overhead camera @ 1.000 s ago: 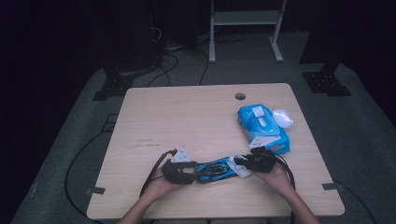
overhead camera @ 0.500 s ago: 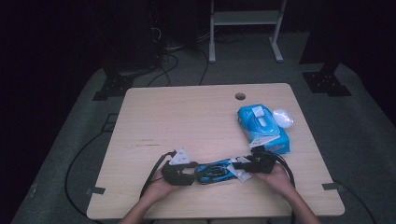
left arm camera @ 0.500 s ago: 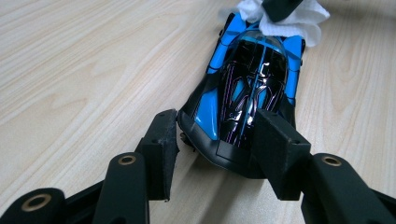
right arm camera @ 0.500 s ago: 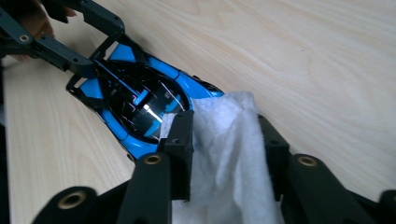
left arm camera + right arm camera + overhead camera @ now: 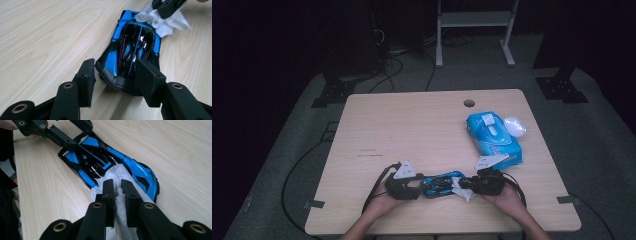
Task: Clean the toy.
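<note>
A blue and black toy car [image 5: 439, 184] lies near the table's front edge. My left gripper [image 5: 421, 189] is shut on one end of it, and in the left gripper view the pads [image 5: 87, 75] press both sides of the car [image 5: 130, 47]. My right gripper [image 5: 462, 185] comes from the other side, shut on a white wipe [image 5: 117, 172] that rests on the car's body [image 5: 135, 167]. Its jaws have just been closing with the wipe between them. The wipe [image 5: 170, 23] covers the car's far end in the left gripper view.
A blue pack of wipes [image 5: 492, 135] lies at the right of the wooden table [image 5: 412, 130], with a small white object [image 5: 514, 126] beside it. A cable hole [image 5: 469, 103] sits near the far edge. Cables trail off the front edge.
My right gripper has shifted slightly toward the front edge with the wipe, rubbing along the car. The left gripper and the car have stayed put.
</note>
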